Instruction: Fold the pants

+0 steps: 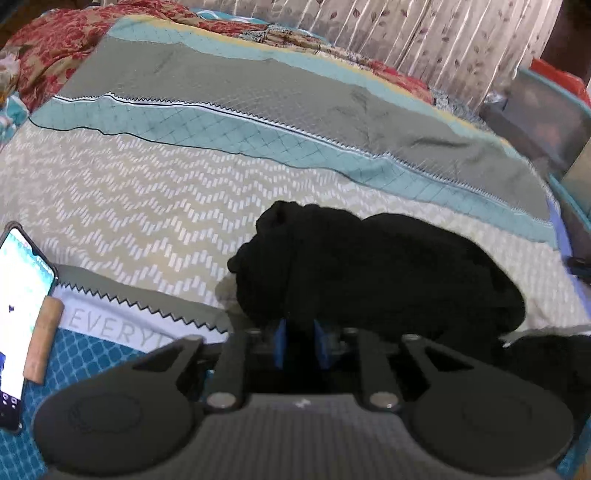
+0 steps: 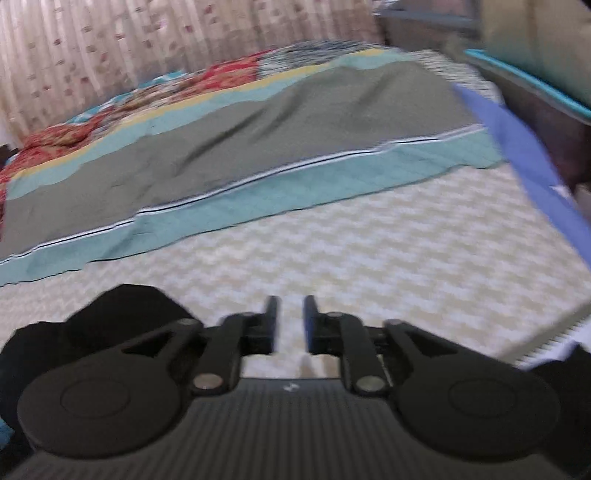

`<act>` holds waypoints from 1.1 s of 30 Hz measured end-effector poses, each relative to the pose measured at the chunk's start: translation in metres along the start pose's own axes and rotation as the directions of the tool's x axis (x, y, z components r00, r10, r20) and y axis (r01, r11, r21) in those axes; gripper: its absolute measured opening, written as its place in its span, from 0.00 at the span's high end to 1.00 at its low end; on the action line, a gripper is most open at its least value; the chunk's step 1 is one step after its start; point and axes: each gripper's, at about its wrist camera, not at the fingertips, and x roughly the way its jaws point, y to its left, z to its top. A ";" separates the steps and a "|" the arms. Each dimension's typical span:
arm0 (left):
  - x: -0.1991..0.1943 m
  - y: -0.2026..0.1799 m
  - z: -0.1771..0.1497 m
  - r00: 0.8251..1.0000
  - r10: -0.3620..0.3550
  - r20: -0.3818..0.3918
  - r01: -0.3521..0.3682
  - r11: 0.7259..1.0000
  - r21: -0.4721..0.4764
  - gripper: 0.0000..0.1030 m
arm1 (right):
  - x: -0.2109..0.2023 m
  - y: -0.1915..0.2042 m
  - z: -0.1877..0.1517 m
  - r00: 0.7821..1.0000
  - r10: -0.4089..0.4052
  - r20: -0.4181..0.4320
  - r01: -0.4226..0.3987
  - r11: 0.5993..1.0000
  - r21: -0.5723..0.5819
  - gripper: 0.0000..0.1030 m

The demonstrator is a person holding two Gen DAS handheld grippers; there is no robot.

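Note:
The black pants (image 1: 373, 269) lie bunched in a heap on the bed's cream zigzag cover (image 1: 147, 206). My left gripper (image 1: 301, 332) sits at the near edge of the heap, its blue pads a small gap apart with black cloth between them. In the right wrist view my right gripper (image 2: 290, 314) hovers over the cream cover (image 2: 388, 258), jaws slightly apart and empty. Part of the black pants (image 2: 122, 310) shows at its lower left.
A lit phone (image 1: 18, 321) and a wooden stick (image 1: 42, 339) lie at the left on a blue patterned cloth (image 1: 85, 362). Grey-teal quilt (image 1: 221, 92) and red floral bedding (image 1: 55, 40) lie beyond. A curtain (image 1: 424, 33) hangs behind. A dark bed frame (image 2: 546, 110) stands right.

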 end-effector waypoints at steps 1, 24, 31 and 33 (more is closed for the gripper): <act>-0.003 -0.003 -0.001 1.000 0.003 0.009 -0.004 1.000 0.012 0.88 | 0.015 0.017 0.000 1.000 0.024 -0.004 -0.024 1.000 -0.015 0.54; -0.065 -0.029 -0.106 0.958 -0.281 -0.052 0.285 0.950 0.128 0.88 | 0.160 0.319 -0.077 0.943 0.086 -0.320 -0.307 0.596 -0.742 0.77; -0.069 -0.017 -0.065 0.986 -0.154 0.067 0.143 0.978 0.151 0.88 | 0.100 0.212 0.060 0.982 0.183 0.042 -0.158 0.926 -0.343 0.90; -0.065 -0.013 -0.047 0.989 -0.105 0.105 0.091 0.986 0.138 0.88 | 0.072 0.148 0.100 0.973 0.123 0.197 -0.093 0.984 -0.152 0.90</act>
